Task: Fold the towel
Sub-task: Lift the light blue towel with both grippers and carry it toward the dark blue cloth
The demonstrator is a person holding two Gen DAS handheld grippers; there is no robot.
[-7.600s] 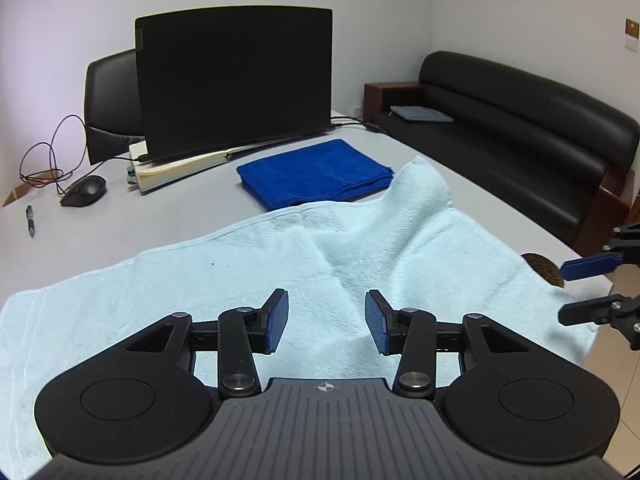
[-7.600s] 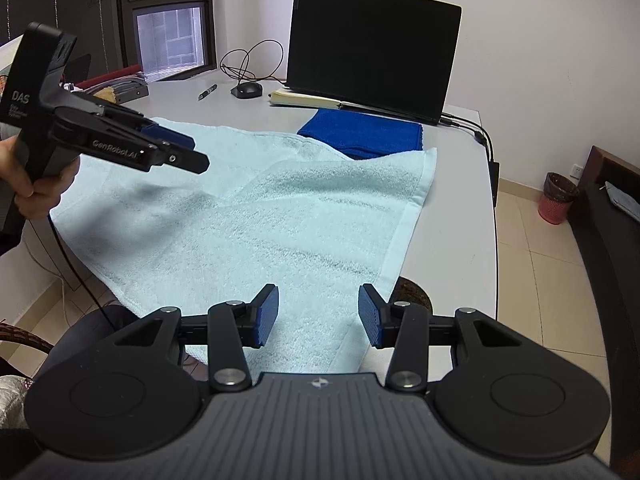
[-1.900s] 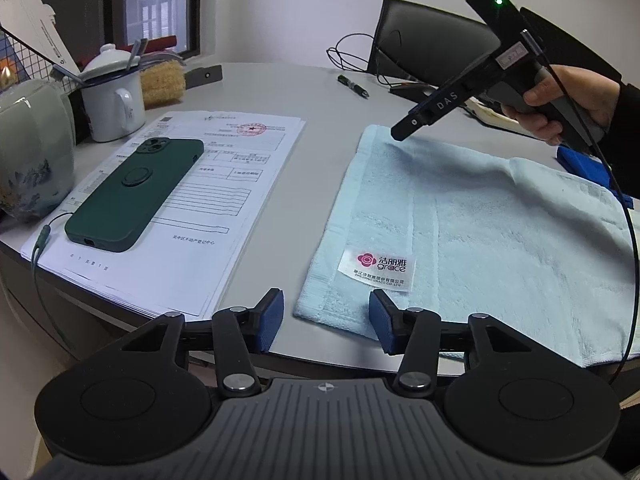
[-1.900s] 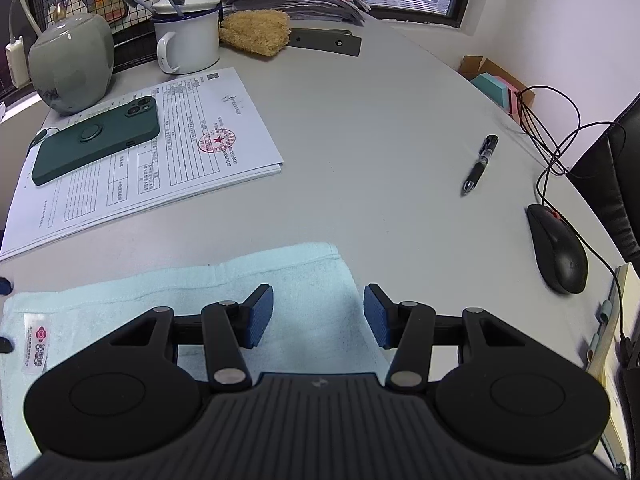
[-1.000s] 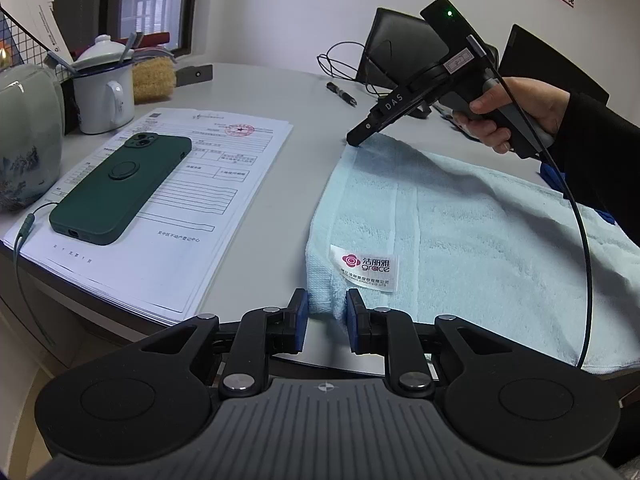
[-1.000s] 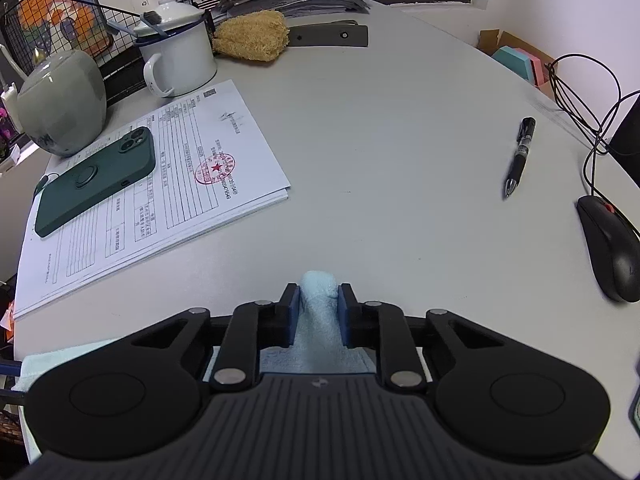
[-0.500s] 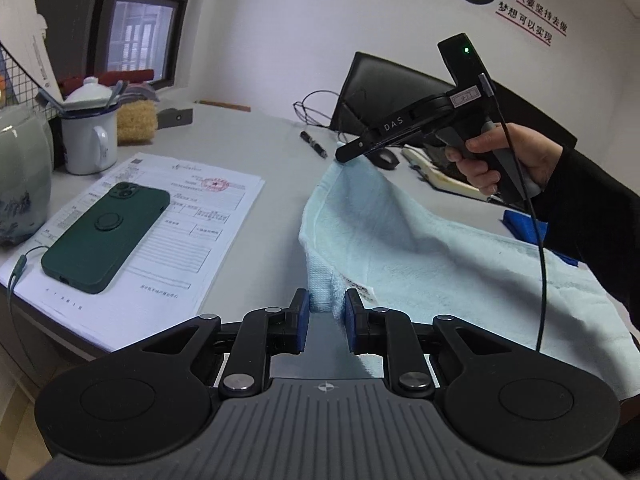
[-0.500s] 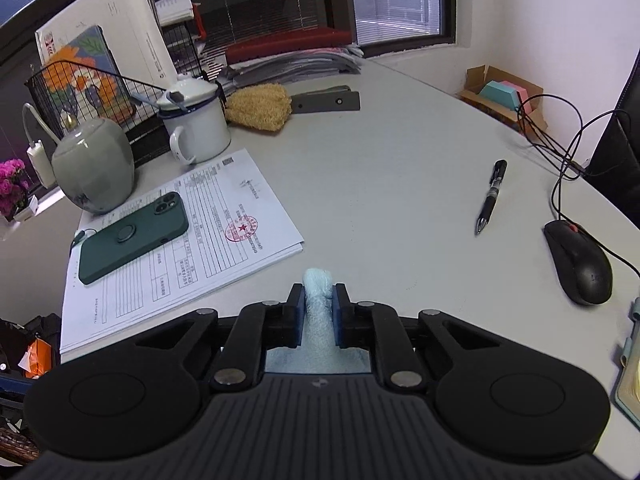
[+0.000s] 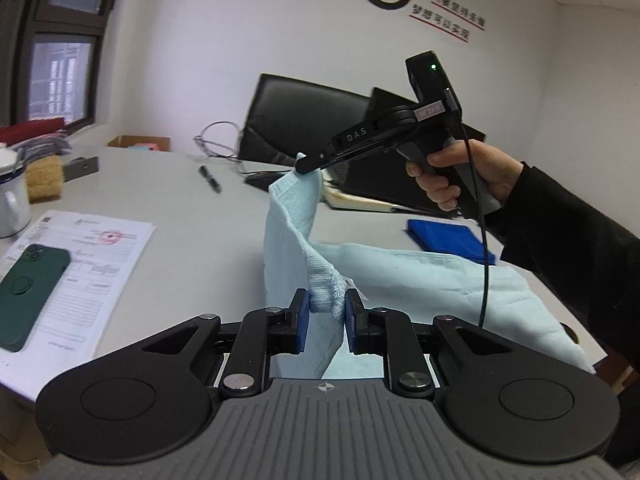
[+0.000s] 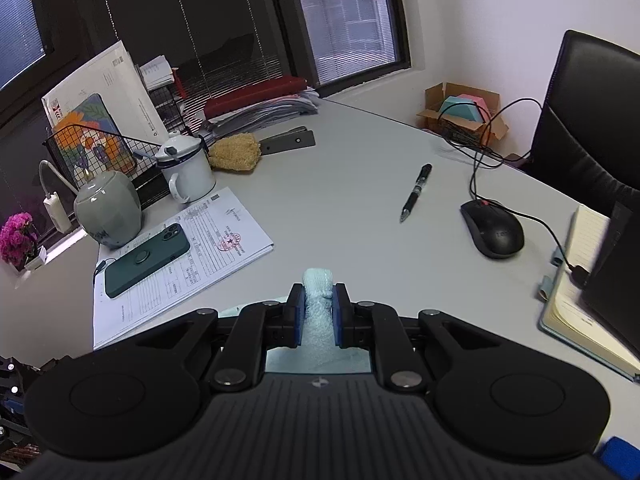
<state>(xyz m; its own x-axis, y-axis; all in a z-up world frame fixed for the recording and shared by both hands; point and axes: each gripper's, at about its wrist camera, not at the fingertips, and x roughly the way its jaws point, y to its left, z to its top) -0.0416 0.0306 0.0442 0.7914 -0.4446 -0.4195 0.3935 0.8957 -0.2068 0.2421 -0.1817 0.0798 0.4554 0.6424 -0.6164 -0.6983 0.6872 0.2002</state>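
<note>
A grey table point(image 10: 360, 208) carries everything here. On it lie a pen point(image 10: 416, 192), a black mouse point(image 10: 492, 230) with its cable, and an open notebook point(image 10: 580, 280) at the right edge. A white mug point(image 10: 188, 172), a grey-green jar point(image 10: 107, 210) and a sheet of paper point(image 10: 208, 264) stand on the left side. Part of the light blue towel point(image 9: 440, 284) rests on the table, near a folded dark blue cloth point(image 9: 448, 240).

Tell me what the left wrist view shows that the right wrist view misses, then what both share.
Only the left wrist view shows the right hand-held gripper from outside with the hand holding it, the raised span of light blue towel, and the dark blue cloth.

Only the right wrist view shows the mouse, the grey jar and the wire basket.

Both show a pinched towel corner, the green phone on papers, the pen and the white mug.
</note>
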